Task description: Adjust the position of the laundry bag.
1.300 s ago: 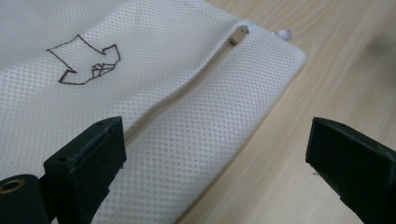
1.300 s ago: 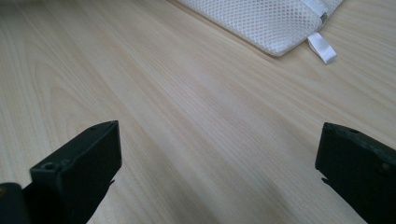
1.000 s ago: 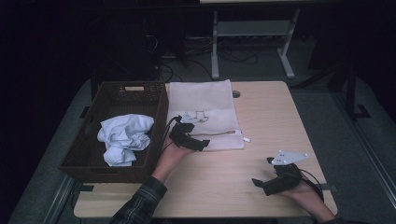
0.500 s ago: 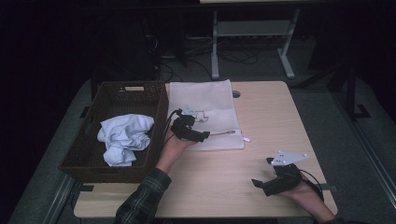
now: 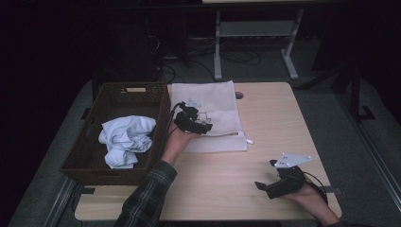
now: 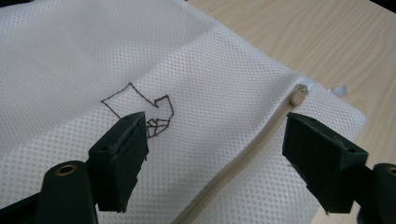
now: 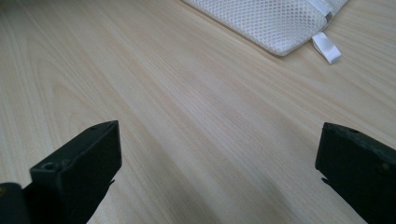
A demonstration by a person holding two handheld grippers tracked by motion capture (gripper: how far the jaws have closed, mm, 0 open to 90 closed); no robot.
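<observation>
Left hand-held gripper jaws wide, just closing, over mesh bag, gripping nothing.

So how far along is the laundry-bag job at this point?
Done: nothing visibly; the white cloth lies crumpled in the basket. In hand: the left tongs hover open over the mesh bag, jaws just been closing, nothing gripped, zipper pull just ahead. Left: opening the zipper, loading the cloth. Right tongs rest open on the table.

High view: dim, with dark surroundings and the desk lit softly from above. Gripper views: brighter and sharp, with near jaws slightly blurred.
</observation>
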